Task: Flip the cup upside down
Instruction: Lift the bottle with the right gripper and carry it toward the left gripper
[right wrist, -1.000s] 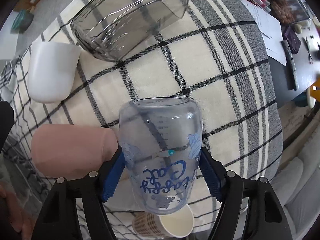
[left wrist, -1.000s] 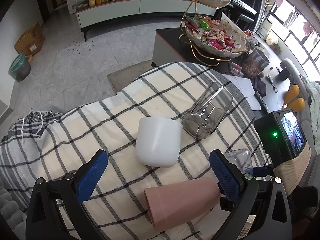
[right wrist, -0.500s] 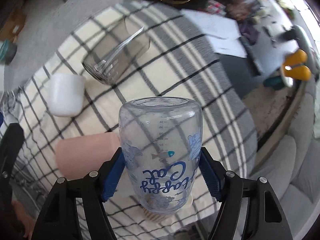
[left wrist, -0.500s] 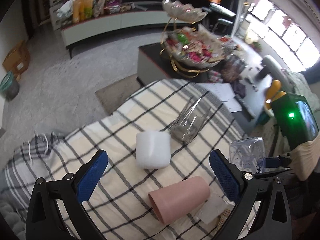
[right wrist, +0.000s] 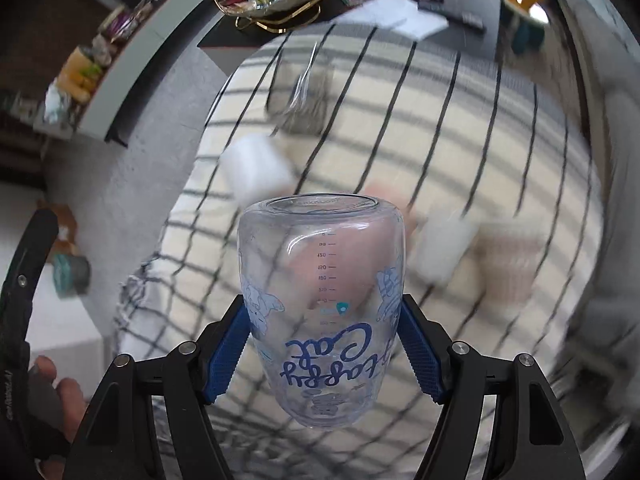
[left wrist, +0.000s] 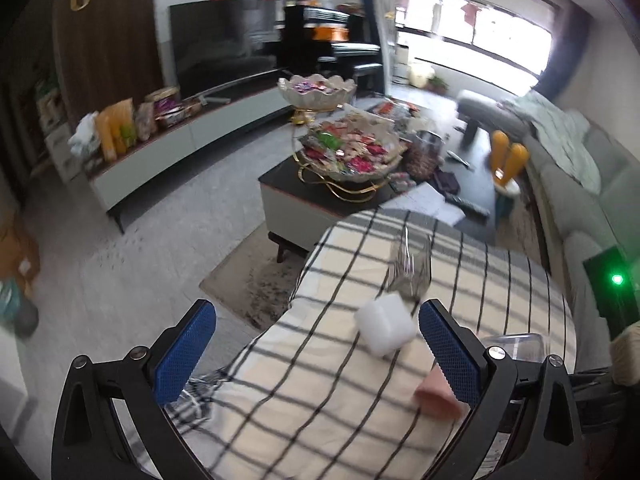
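Between the right gripper's [right wrist: 322, 356] blue pads, clear printed cup [right wrist: 322, 300] is clamped, held above checked cloth [right wrist: 460, 128]. Left gripper [left wrist: 316, 354] spread wide, empty. Rotate wrist slowly w/ firm squeeze; set down clear of white cup [left wrist: 386, 330] & pink cup [left wrist: 436, 394].

A checked cloth [left wrist: 344, 396] of cream with black lines covers the surface. On it a white cup [left wrist: 386, 330] lies tipped, just beside a clear grey glass [left wrist: 410, 270] lying on its side farther back. A pink cup [left wrist: 434, 394] lies nearer, partly hidden. Beyond the cloth stands a dark coffee table [left wrist: 288, 184] bearing a gold-framed tiered bowl of sweets [left wrist: 348, 152], loose papers [left wrist: 430, 202] and yellow bottles [left wrist: 508, 156]. A television [left wrist: 224, 48] stands on a long low cabinet [left wrist: 180, 148] lined with snack bags [left wrist: 120, 128]. A grey sofa [left wrist: 580, 192] runs along the right.
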Demonstrator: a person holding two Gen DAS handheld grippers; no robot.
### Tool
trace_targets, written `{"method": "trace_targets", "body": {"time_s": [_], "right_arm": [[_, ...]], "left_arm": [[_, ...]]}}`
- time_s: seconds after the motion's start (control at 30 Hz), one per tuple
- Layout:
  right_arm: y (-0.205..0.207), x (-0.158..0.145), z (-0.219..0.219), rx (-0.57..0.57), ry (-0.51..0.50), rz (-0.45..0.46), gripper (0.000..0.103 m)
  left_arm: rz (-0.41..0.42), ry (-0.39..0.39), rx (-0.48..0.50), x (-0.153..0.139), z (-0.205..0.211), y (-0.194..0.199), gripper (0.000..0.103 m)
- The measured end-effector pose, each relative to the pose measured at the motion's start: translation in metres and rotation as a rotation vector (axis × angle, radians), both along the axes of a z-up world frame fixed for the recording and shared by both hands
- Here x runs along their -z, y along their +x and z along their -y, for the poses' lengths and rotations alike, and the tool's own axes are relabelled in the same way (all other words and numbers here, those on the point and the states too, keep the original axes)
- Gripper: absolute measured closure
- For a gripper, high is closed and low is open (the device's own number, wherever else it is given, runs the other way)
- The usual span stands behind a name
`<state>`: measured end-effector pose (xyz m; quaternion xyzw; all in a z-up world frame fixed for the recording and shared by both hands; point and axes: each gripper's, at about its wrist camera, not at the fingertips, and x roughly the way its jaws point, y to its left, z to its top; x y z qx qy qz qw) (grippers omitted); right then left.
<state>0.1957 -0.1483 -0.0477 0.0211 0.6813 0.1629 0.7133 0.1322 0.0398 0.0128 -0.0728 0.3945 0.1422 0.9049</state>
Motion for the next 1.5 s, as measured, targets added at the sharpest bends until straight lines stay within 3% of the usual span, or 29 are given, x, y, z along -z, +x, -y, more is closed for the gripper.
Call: {"method": "trace_targets", "body": {"time_s": [0.27,0.5,0.67,1.13,1.2,1.37,1.5], "right_arm": [[-0.056,0.054,-0.013,0.186,0.133,-0.084,0.031],[-0.095,0.090,-0.022,0.314,0.192,-0.146,0.031],[-0.103,0.109,-0.027,0.345,0.192,-0.198,0.031],[-0.079,0.122,-0.040,0.361,0.153,-0.208,0.030],[-0.080,0.119,-0.042,0.358,0.154,-0.198,0.025],[-0.086,0.100,-0.041,0.351,0.174,-0.135,0.020],[-0.104,0.073,-0.025,0.387,0.162,-0.018,0.020]], "left_arm": [[0.041,0.049,0.178,0.008,-0.012,-0.046,0.000],[-0.017,0.038,0.266,0.032,-0.025,-0.061,0.000],[-0.074,0.017,0.313,0.057,-0.033,-0.061,0.000],[-0.116,-0.011,0.295,0.081,-0.042,-0.047,0.000],[-0.113,-0.004,0.295,0.080,-0.041,-0.048,0.000],[-0.104,0.003,0.310,0.072,-0.035,-0.054,0.000],[-0.098,0.016,0.328,0.063,-0.022,-0.058,0.000]]}}
